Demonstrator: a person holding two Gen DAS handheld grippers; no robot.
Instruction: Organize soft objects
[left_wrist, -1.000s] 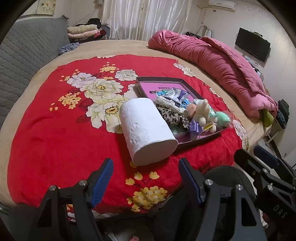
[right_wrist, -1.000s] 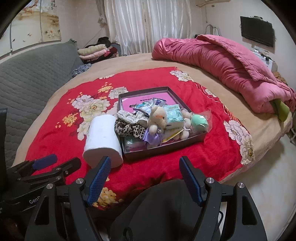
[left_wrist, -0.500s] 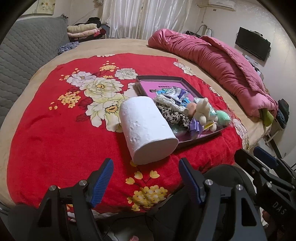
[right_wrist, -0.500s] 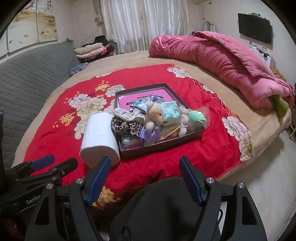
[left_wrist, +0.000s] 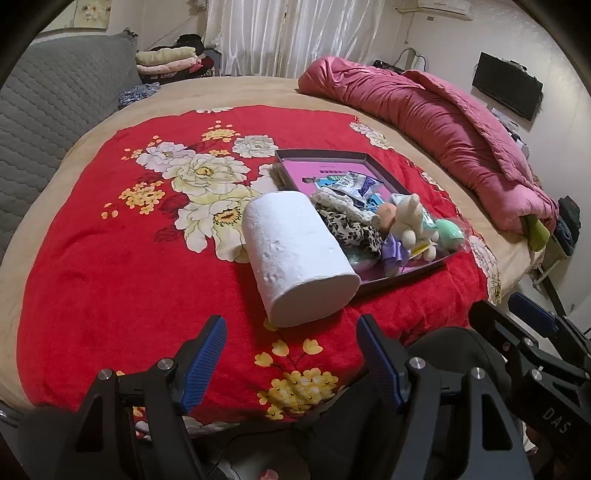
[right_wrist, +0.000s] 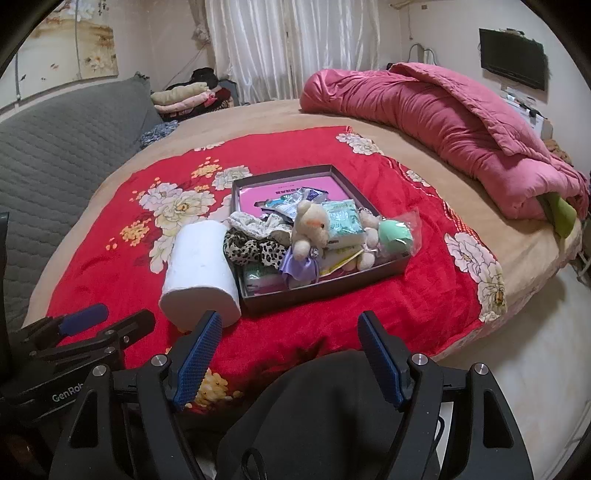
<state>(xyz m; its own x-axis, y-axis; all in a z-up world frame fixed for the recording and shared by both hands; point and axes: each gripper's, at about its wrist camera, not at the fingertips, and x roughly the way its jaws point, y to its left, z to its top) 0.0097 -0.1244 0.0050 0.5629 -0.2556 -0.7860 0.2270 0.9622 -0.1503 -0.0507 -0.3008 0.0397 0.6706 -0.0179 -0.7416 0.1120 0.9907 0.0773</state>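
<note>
Red blanket (left_wrist: 110, 280) looks a bit closer than a second ago; nothing else moved. Soft toys fill the box (right_wrist: 325, 291), the roll (left_wrist: 295, 258) lies beside it. I hold my left gripper (left_wrist: 291, 354) and right gripper (right_wrist: 288, 350) wide apart, empty.

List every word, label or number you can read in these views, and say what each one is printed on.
"DAS": on the right gripper body, seen from the left wrist view.
"GenRob", cut off: on the left gripper body, seen from the right wrist view.
Dark print on the pink sheet in the box: too small to read.
Printing on the green packet: too blurred to read.
</note>
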